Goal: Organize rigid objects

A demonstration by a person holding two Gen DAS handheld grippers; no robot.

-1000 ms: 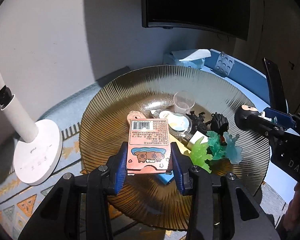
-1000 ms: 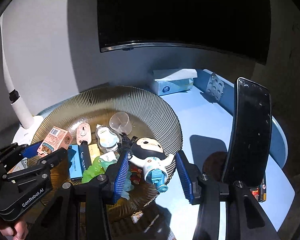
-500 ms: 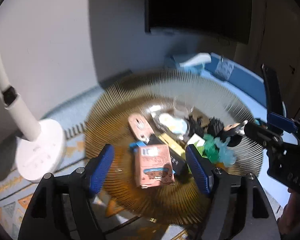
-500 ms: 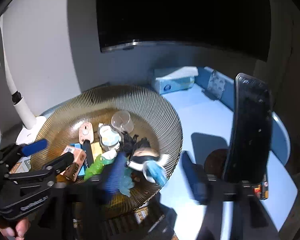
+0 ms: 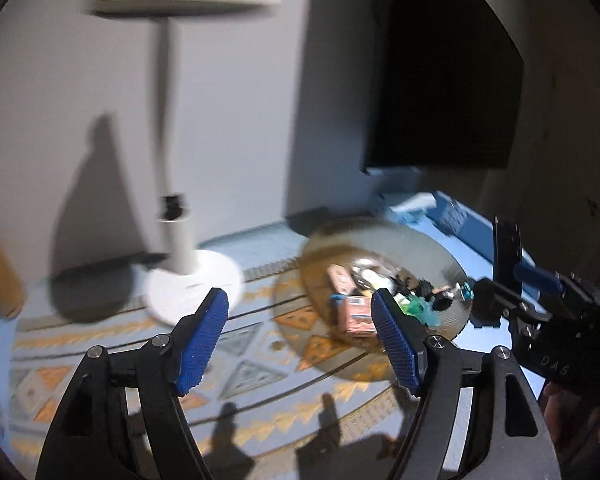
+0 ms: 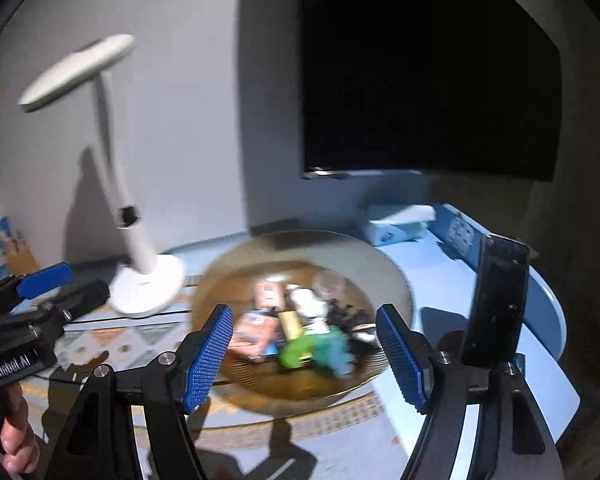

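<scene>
Left wrist view, left gripper (image 5: pixel 300 338): jaws wide apart with nothing between them; they have just been opening, letting go of the pink box.
Left wrist view, pink box (image 5: pixel 355 314): lies in the glass bowl (image 5: pixel 383 236), ahead and to the right of the fingertips, well clear of both pads.
Left wrist view, change: the bowl looked large and close a second ago; now it is small and off to the right, so the gripper has pulled back and up.
Left wrist view, surroundings: white lamp (image 5: pixel 180 216) stands ahead on the patterned mat (image 5: pixel 260 364).
Right wrist view, right gripper (image 6: pixel 303 356): jaws spread and empty, likewise just opened; the figure it held a second ago is released.
Right wrist view, figure (image 6: pixel 359 330): blurred, seemingly among the toys in the bowl (image 6: pixel 395 276), ahead between the pads but beyond them.
Right wrist view, left gripper (image 6: pixel 40 292): off to the left, open.
Meaning for the task: both pieces appear delivered; the hands look free for the next items.
</scene>
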